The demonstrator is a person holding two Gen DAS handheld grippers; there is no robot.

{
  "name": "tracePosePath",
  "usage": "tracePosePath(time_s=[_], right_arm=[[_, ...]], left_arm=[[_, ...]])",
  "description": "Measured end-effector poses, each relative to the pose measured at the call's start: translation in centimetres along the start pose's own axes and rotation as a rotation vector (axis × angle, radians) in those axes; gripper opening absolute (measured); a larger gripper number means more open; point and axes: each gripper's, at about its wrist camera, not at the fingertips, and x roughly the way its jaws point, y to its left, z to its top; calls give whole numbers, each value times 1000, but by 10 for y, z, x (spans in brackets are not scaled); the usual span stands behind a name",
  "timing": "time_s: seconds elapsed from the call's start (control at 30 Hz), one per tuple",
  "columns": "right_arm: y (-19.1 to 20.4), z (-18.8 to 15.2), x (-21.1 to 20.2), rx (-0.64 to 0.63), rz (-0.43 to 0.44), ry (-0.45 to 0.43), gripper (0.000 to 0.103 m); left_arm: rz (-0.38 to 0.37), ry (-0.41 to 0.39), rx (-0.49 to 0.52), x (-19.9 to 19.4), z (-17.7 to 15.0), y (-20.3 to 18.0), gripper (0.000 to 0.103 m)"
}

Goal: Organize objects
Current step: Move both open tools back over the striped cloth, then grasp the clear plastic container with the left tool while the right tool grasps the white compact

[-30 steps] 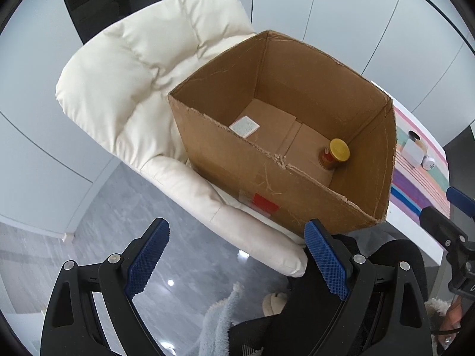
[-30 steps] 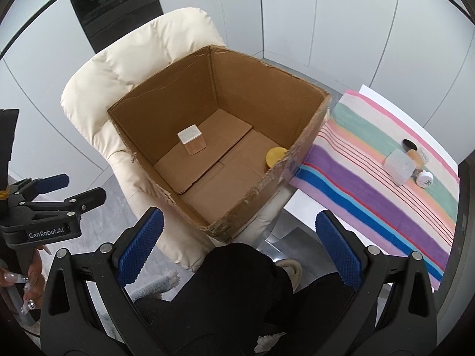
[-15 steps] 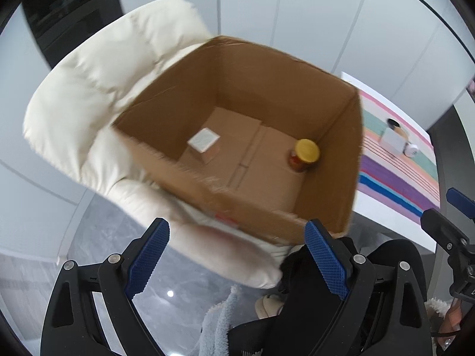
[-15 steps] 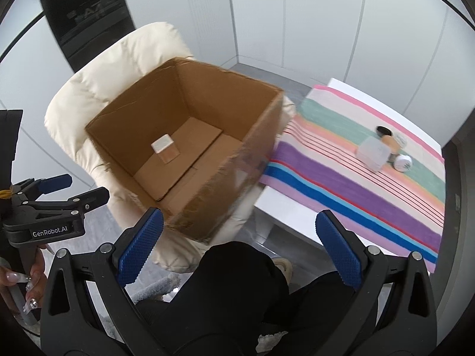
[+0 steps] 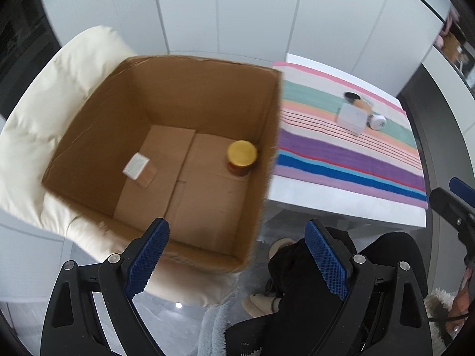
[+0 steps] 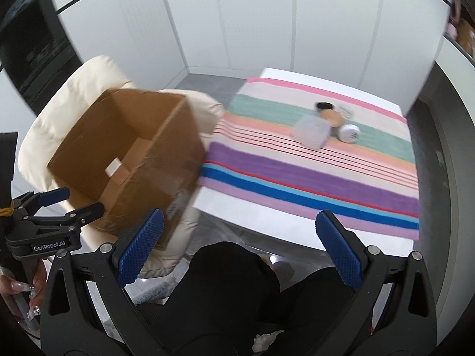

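Observation:
An open cardboard box stands on a cream padded chair. Inside it are a jar with a yellow lid and a small white-topped cube. On the striped cloth lie a white box, a white round pot, a tan lid and a black lid. My left gripper is open and empty, near the box's front edge. My right gripper is open and empty, short of the table's near edge.
The white table stands to the right of the chair. The person's black-clad legs are below both grippers. White wall panels stand behind. The left gripper shows at the left of the right wrist view.
Both views have swung to the right. The box has slid left in the frames and the striped table with its small objects has come more into view. Both grippers stay open.

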Motion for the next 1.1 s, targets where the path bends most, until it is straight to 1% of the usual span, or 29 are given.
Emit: tracePosePath(time_s=[0.2,0.37,0.47,0.6,0.73,0.83,0.97,1.07,1.1], right_arm=[[-46,-4,-4,83,-43,-3,103],[-78,-11,-12,133,-77,-7,103],[-97,-15,-16,168,-94,-8,103],[-120,-22,-18,207,-114,-5,103],[-138,-26,-18,222,-127,-19,103],[-152,-25,-13,223,-135,-53,103],[-161,-16,2,195,-152,-64,103],[-168,-7,16,179,-138,-74,103],[-171,-4,23,176,-134,-76,103]], left_arm=[[-37,-1,52,6,11,-34,94],[-99,26,106,16,20,-68,94],[-116,41,145,22,23,-90,93],[-133,32,194,25,29,-120,93],[-131,27,231,30,35,-143,94],[-134,36,235,38,42,-155,94],[-132,40,228,52,56,-167,94],[-142,41,225,69,71,-179,94],[-152,59,239,79,77,-187,94]])
